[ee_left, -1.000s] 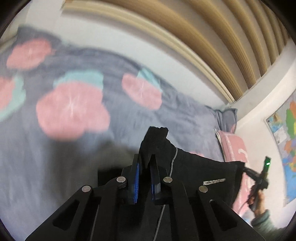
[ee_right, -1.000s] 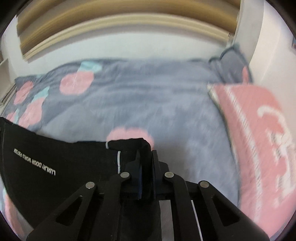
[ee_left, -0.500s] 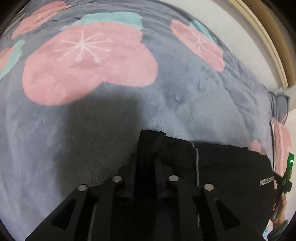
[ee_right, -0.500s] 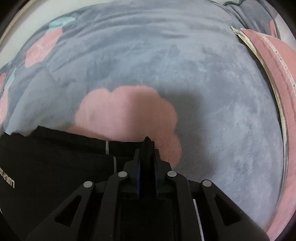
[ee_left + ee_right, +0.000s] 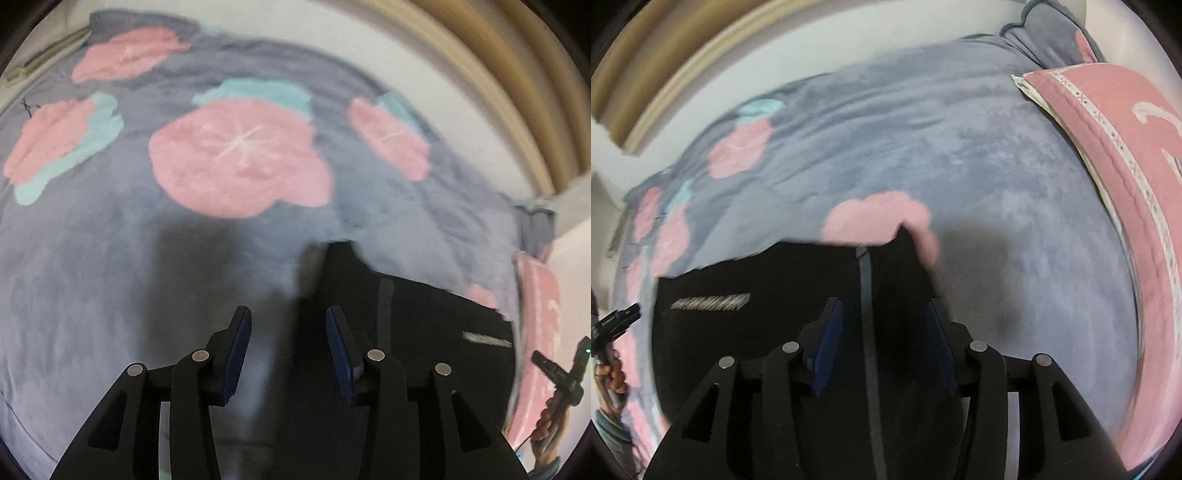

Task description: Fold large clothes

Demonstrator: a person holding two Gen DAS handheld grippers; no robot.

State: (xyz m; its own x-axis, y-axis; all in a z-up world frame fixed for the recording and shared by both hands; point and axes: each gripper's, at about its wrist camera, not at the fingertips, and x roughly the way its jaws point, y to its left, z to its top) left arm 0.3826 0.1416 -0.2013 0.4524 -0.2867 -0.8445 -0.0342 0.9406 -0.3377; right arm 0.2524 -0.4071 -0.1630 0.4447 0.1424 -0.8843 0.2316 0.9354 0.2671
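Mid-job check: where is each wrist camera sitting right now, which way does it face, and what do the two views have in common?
Left wrist: sits on the left claw, looking along its open fingers at the black garment on the flowered blanket; the other hand shows at far right.
Right wrist: sits on the right claw, open, looking across the same garment toward the pink pillow; the other hand shows at far left.
Shared: garment, its white lettering, blanket, pillow, curtain.
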